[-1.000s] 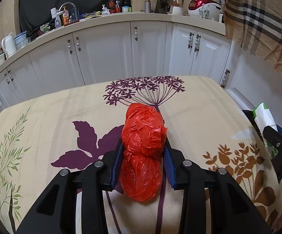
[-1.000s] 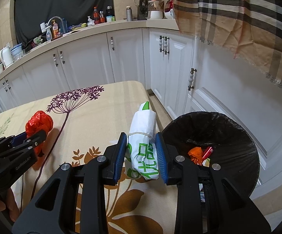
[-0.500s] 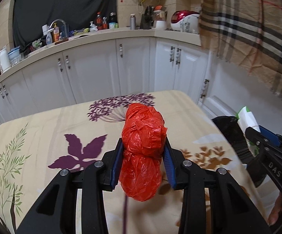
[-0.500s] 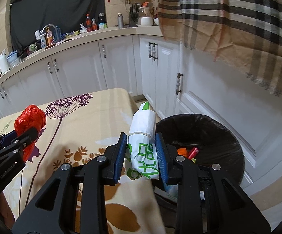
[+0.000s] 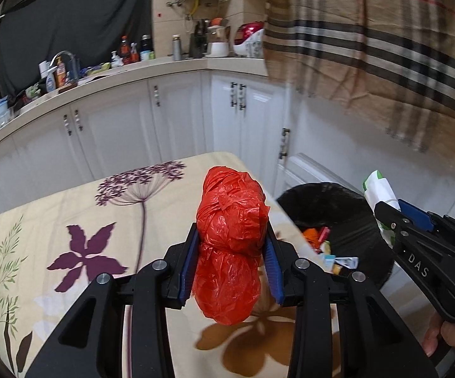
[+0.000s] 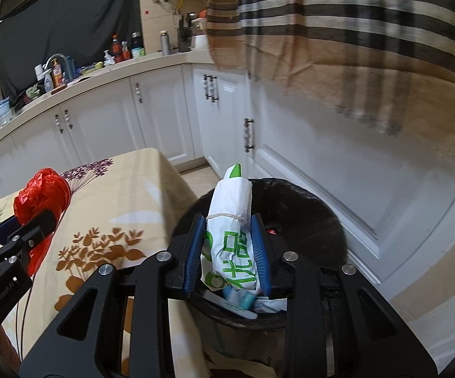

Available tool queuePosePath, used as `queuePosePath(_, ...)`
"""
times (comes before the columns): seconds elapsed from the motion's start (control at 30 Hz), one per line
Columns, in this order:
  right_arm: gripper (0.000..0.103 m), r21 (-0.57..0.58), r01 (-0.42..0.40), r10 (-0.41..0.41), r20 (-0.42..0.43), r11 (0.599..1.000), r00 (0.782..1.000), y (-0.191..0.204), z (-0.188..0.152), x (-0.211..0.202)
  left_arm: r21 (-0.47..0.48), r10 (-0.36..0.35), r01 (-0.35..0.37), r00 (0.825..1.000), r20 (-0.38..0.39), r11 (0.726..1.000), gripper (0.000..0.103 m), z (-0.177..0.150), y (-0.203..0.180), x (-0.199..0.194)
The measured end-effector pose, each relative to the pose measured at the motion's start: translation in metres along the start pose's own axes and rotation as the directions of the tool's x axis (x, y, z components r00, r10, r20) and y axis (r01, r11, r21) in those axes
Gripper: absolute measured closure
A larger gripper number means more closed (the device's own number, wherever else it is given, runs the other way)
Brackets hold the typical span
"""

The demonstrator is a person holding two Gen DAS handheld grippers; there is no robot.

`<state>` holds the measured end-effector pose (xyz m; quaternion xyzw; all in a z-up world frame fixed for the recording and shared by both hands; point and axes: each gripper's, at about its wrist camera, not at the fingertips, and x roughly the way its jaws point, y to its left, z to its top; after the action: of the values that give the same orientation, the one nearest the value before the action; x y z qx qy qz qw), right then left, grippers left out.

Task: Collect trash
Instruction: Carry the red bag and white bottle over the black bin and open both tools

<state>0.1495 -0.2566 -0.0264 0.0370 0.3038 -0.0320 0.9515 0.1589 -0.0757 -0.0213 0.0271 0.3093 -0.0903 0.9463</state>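
My left gripper [image 5: 231, 252] is shut on a knotted red plastic bag [image 5: 230, 239] and holds it above the right end of the floral table [image 5: 70, 220]. The red bag also shows in the right wrist view [image 6: 40, 193]. My right gripper [image 6: 227, 249] is shut on a white bag with green print [image 6: 230, 233], held over the black-lined trash bin [image 6: 322, 220]. The bin [image 5: 363, 230] stands on the floor to the right of the table and holds several wrappers.
White kitchen cabinets [image 5: 177, 119] and a cluttered counter [image 5: 70, 75] run behind the table. A plaid cloth [image 5: 385, 47] hangs at the upper right. White panel doors [image 6: 337, 163] stand just behind the bin.
Both grippers have moved right with their bags. The right one has gone from the table's edge to above the bin, and the left one now nears the table's right end.
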Motion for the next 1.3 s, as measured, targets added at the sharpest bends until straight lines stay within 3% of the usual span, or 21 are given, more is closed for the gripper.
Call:
queuePosePath(0.7, 0.074, 0.032, 0.08, -0.081, 0.034, 0.996, 0.996, -0.059, 0.002, -0.005, 0.082, -0.073, 0.07, 0.997, 0.034, 0.994, 0.065, 0.014, -0.066, 0.016)
queuePosePath(1.3, 0.073, 0.026, 0.089, -0.09, 0.025, 0.996, 0.996, -0.067, 0.014, 0.043, 0.118, -0.053, 0.053, 0.999, -0.002, 0.992, 0.064, 0.031, -0.087, 0.074)
